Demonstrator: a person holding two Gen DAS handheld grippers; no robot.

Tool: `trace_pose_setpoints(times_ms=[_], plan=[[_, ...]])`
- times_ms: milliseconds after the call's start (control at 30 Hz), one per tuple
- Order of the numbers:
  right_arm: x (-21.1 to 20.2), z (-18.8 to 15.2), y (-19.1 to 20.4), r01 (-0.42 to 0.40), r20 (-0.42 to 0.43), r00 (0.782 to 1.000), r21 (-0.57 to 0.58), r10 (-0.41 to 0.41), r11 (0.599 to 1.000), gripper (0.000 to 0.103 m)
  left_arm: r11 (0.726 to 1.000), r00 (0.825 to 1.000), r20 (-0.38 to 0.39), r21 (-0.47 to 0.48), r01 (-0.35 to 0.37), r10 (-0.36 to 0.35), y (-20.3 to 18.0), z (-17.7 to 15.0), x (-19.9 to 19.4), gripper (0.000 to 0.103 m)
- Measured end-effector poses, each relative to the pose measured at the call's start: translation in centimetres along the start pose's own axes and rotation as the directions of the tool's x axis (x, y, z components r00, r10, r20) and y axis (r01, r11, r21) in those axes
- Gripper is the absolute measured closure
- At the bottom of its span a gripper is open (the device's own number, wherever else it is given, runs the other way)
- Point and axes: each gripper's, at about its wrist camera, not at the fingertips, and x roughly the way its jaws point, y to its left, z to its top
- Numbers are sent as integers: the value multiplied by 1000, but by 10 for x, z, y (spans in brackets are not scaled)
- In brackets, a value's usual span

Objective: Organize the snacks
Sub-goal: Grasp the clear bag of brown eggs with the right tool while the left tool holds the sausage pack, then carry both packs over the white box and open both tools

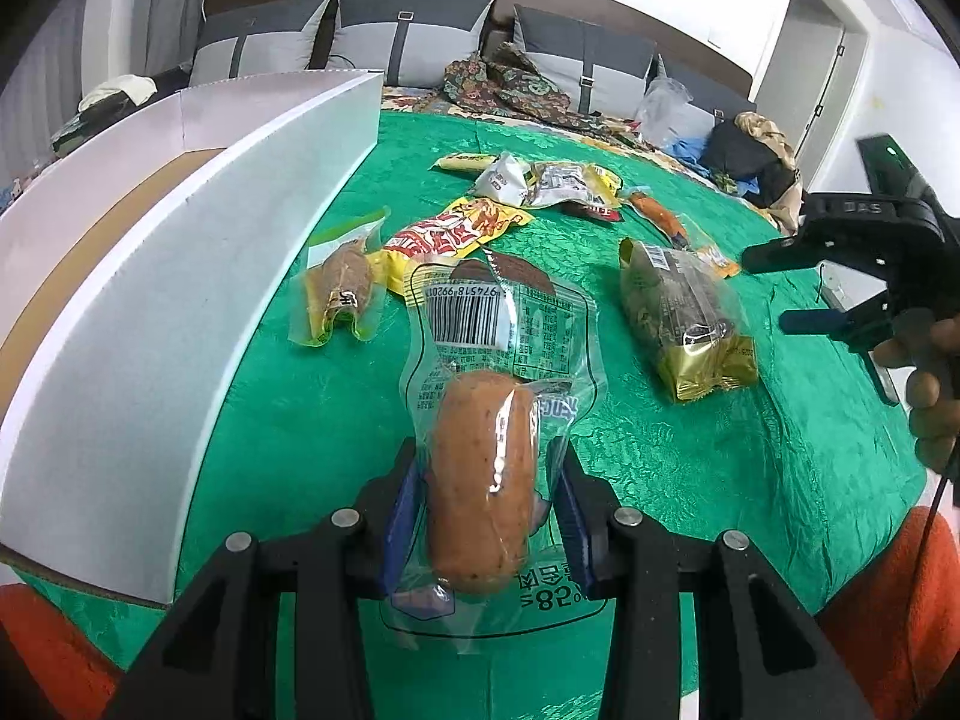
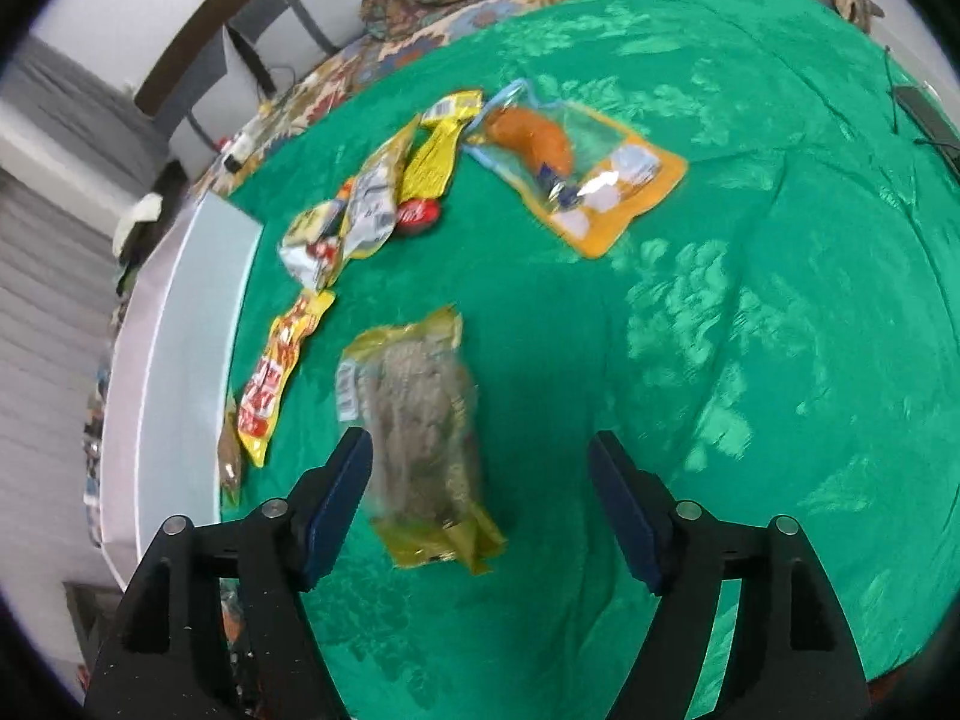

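Note:
My left gripper (image 1: 486,480) is shut on a clear packet holding an orange-brown sausage (image 1: 483,480), held above the green cloth (image 1: 270,420). The white cardboard box (image 1: 150,276) stands open just to its left. My right gripper (image 2: 480,456) is open and empty, above a gold-edged packet of brown snack (image 2: 420,432); that packet also shows in the left wrist view (image 1: 684,324). The right gripper shows at the right edge of the left wrist view (image 1: 798,288). Several other snack packets lie on the cloth.
A yellow-red packet (image 1: 456,234), a small green-edged packet (image 1: 342,288) and a pile of silver and yellow packets (image 1: 540,180) lie beyond. An orange-bordered packet with an orange sausage (image 2: 576,174) lies far right. A sofa with cushions (image 1: 408,42) stands behind.

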Motion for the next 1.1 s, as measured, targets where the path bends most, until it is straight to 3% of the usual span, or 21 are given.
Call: trace_pose_setpoints(times_ms=[67, 167, 267, 300, 400, 567, 667, 800, 933, 1100], plan=[[9, -8, 17, 31, -20, 999, -51, -32, 998, 25, 1000, 1000, 4, 2, -1, 1, 0, -1, -1, 62], [40, -25, 52, 139, -41, 988, -173, -149, 975, 24, 1000, 1000, 3, -1, -2, 2, 0, -2, -1, 62], [85, -43, 76, 269, -60, 950, -342, -306, 901, 24, 1000, 1000, 5, -3, -4, 4, 1, -2, -4, 62], [87, -46, 78, 286, -26, 948, -370, -317, 884, 28, 1000, 1000, 10, -3, -3, 3, 2, -3, -6, 62], [64, -43, 74, 231, 21, 971, -338, -238, 912, 39, 1000, 1000, 12, -16, 14, -14, 4, -2, -10, 62], [11, -29, 61, 79, 29, 997, -270, -74, 960, 42, 992, 996, 13, -81, 92, -92, 3, 6, -21, 62], [-16, -26, 76, -1, 53, 998, -276, 16, 961, 42, 977, 985, 60, -132, 168, -162, 5, 22, -49, 62], [-50, -18, 120, -97, 91, 987, -328, 134, 940, 42, 954, 969, 149, -198, 223, -196, 28, 48, -93, 62], [-76, -14, 178, -209, 90, 960, -395, 264, 895, 42, 952, 967, 221, -249, 179, -124, 77, 74, -135, 62], [-79, -25, 266, -325, 14, 924, -502, 383, 801, 42, 948, 967, 232, -319, -22, 100, 159, 88, -171, 61]])
